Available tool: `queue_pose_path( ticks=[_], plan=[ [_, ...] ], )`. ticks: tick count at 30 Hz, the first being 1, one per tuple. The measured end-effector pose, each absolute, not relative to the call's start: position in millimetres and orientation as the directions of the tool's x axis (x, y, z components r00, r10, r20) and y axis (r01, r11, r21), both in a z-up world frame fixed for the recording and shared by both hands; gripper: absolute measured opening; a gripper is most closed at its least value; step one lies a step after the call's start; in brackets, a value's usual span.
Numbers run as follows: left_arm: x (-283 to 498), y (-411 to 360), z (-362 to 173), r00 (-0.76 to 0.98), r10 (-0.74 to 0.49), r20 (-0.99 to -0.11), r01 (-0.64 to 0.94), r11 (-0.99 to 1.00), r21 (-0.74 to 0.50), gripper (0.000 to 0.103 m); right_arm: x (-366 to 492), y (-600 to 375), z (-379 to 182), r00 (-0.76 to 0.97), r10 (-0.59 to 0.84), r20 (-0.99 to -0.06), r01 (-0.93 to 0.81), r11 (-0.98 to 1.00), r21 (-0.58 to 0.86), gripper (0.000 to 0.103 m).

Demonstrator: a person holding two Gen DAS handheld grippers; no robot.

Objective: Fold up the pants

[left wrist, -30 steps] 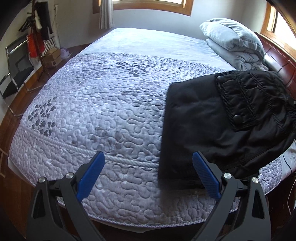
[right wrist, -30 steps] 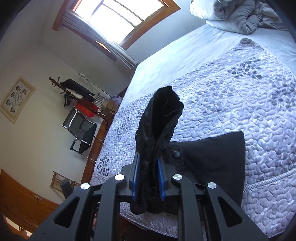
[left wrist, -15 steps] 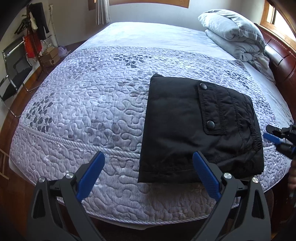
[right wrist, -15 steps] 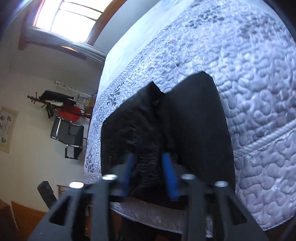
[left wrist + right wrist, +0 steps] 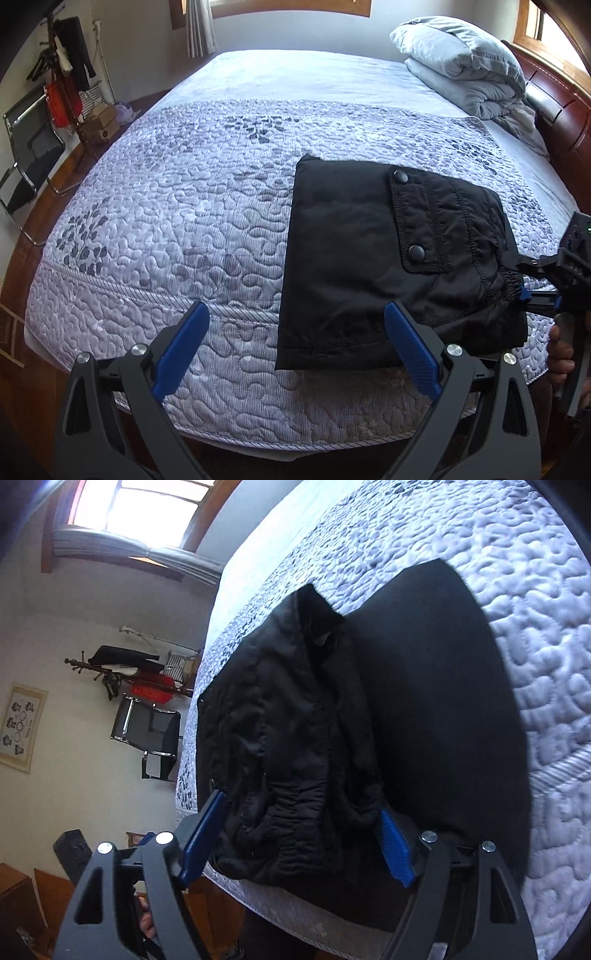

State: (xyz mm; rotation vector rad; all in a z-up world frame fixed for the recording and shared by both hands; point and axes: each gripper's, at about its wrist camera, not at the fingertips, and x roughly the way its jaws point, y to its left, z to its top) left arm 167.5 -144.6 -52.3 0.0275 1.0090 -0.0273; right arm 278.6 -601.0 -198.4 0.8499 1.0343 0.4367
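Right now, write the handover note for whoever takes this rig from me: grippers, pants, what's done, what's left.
Left gripper: open, empty, hovering over the near edge of the bed, beside the pants.
Right gripper: jaws opening; the bunched waistband lies between the pads, which no longer press on it.
Black pants: folded into a compact rectangle on the quilt at the near right corner, pocket flap with two snaps on top.
Done: the fold is laid down flat.
Left: draw the right gripper clear of the waistband; smooth the puckered waistband edge if it lifts.
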Motion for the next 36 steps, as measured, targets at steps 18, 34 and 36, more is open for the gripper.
queue_pose_path(
  ticks=[18,34,36],
  plan=[
    [169,-156,-27,0.583,-0.034,-0.812,0.067,0.998,0.006,0.096,310,-560,-185,0.451,0.669,-0.591,-0.037,0.675,0.736,0.028],
    [172,-160,-27,0.578,-0.043,-0.815,0.08,0.997,0.004,0.096,288,-575,-99,0.489,0.709,-0.508,-0.172,0.649,0.741,0.022],
    [172,-161,-28,0.574,-0.044,-0.817,0.08,0.997,0.002,0.096,284,-587,-93,0.501,0.697,-0.512,-0.166,0.658,0.734,0.022]
  ],
)
